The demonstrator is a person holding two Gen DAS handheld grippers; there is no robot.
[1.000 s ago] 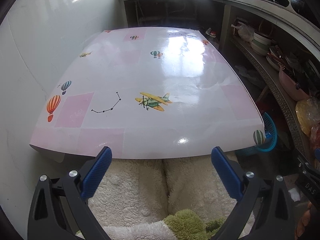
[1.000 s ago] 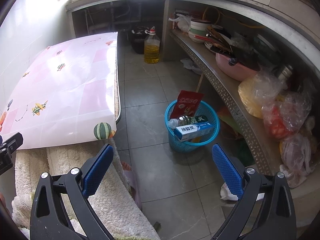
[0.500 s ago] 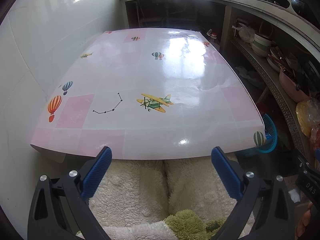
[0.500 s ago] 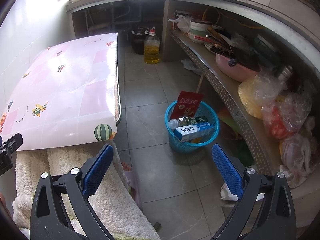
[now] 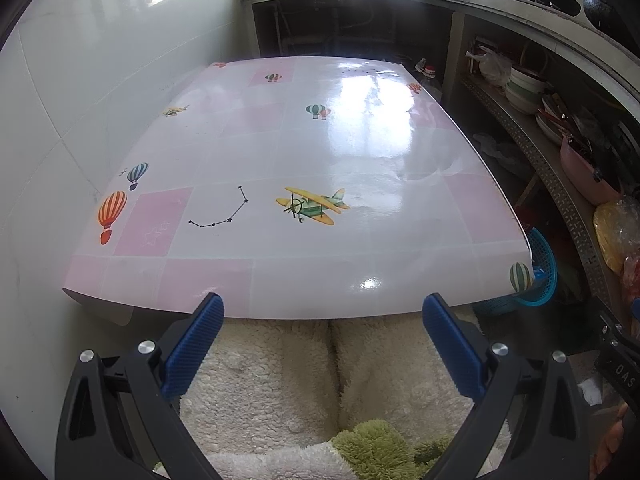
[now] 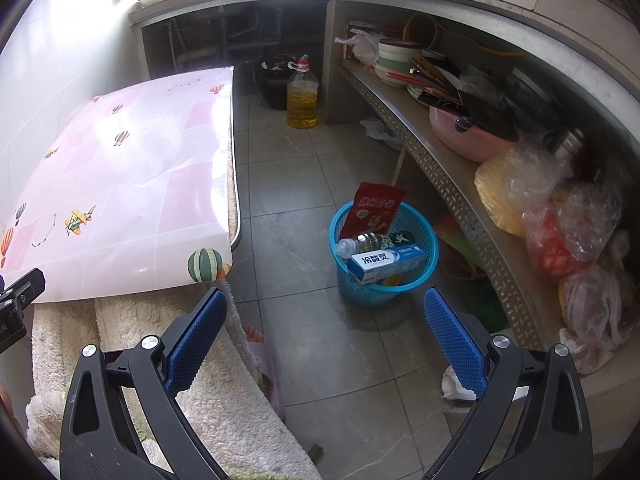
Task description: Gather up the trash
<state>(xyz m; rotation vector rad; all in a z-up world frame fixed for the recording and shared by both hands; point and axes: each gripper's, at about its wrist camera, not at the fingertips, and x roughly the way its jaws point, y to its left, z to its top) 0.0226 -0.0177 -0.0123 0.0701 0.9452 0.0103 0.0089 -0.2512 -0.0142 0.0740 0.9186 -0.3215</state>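
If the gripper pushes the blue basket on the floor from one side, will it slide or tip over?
The blue basket looks like thin mesh plastic, so it is probably light and would likely slide on the smooth tiles. The red bag stands above its rim, and the bottle and box lie across the top, so a high push might tip it.

Your left wrist cam sits low at the near edge of the table (image 5: 280,152), looking straight along its top toward the back wall. Your right one is off to the side, angled down at the floor and the blue basket (image 6: 384,280), fairly close. Both catch the table's near corner, the fluffy cover (image 5: 280,380) and the shelf (image 6: 452,184).
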